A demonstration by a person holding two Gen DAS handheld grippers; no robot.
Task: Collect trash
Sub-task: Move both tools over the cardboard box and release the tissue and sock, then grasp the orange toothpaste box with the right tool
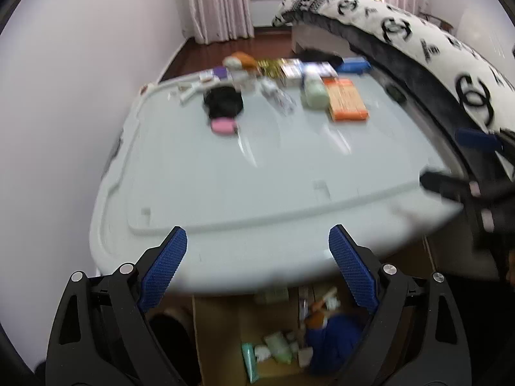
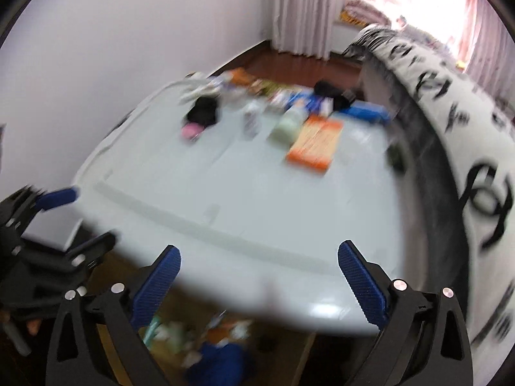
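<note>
The pale tabletop (image 1: 257,167) fills the middle of both views; its near rounded edge runs just above the fingertips of each tool, and its central and near stretch lies bare, leaving open room there; a white wall closes the left side, and a bed with a black-and-white blanket (image 1: 428,41) presses along the right edge.

The left tool (image 1: 257,241) stands wide open with nothing between its blue pads (image 1: 164,267); the right tool (image 2: 259,259) is likewise spread wide and empty; each shows at the side edge of the other's view.

Trash sits clustered along the far edge of the tabletop, upper centre of the frames, well apart from both tools: an orange box (image 1: 347,99), a pale green packet (image 1: 315,91) just left of it, a black bundle (image 1: 223,101), a pink item (image 1: 222,127) just below that; all blurred.

Below the near edge, at the bottom of the frames between the fingers, an open cardboard box (image 1: 212,331) holds collected scraps, among them a blue cloth (image 1: 331,334) and a teal tube (image 1: 250,362).
</note>
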